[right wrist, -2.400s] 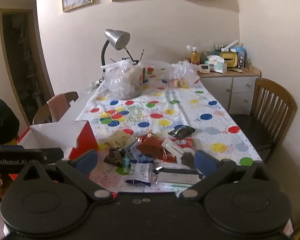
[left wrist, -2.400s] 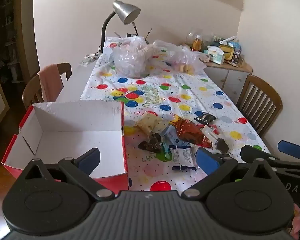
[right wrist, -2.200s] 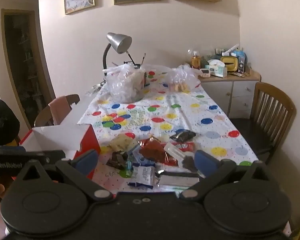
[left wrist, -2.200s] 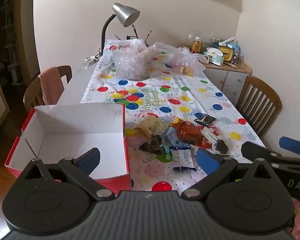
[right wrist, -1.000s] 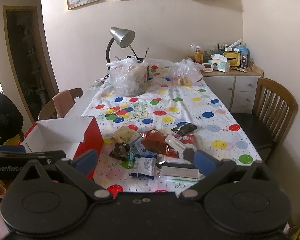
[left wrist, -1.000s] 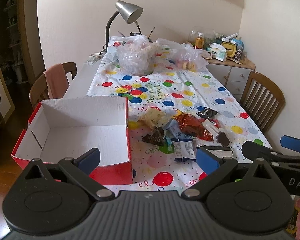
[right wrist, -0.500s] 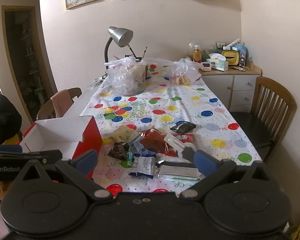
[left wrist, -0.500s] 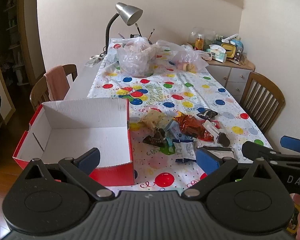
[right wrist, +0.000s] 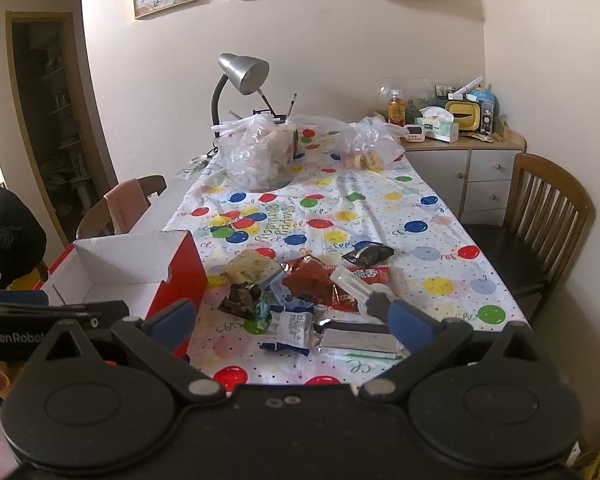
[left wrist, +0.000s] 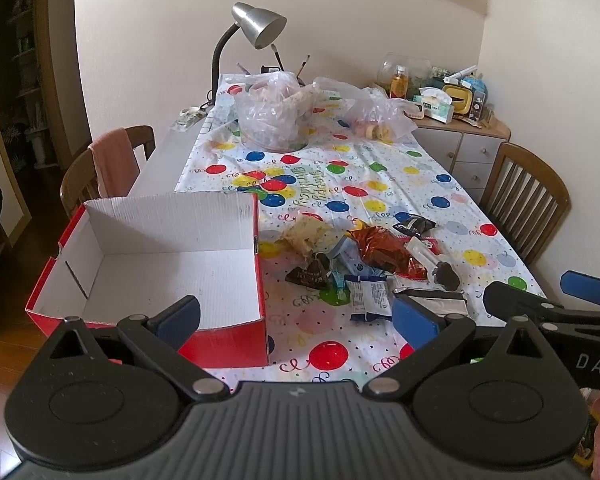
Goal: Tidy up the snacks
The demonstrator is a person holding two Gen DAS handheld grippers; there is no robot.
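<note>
A pile of snack packets (left wrist: 364, 256) lies near the front of the table on the balloon-print cloth (left wrist: 340, 184); it also shows in the right wrist view (right wrist: 308, 288). An open red cardboard box (left wrist: 152, 256) with a white, empty inside stands left of the pile, also in the right wrist view (right wrist: 140, 272). My left gripper (left wrist: 296, 318) is open and empty, held before the table's front edge, between box and pile. My right gripper (right wrist: 290, 320) is open and empty, just in front of the pile; it shows at the right of the left wrist view (left wrist: 548, 300).
Two clear plastic bags (left wrist: 272, 116) (left wrist: 376, 114) and a silver desk lamp (left wrist: 256, 28) stand at the table's far end. Wooden chairs stand at the left (left wrist: 100, 164) and right (left wrist: 528, 196). A cluttered sideboard (right wrist: 460, 148) is at the back right.
Both grippers have drawn back slightly and risen, so more of the table's front edge shows. Nothing on the table has moved, and both grippers stay open.
</note>
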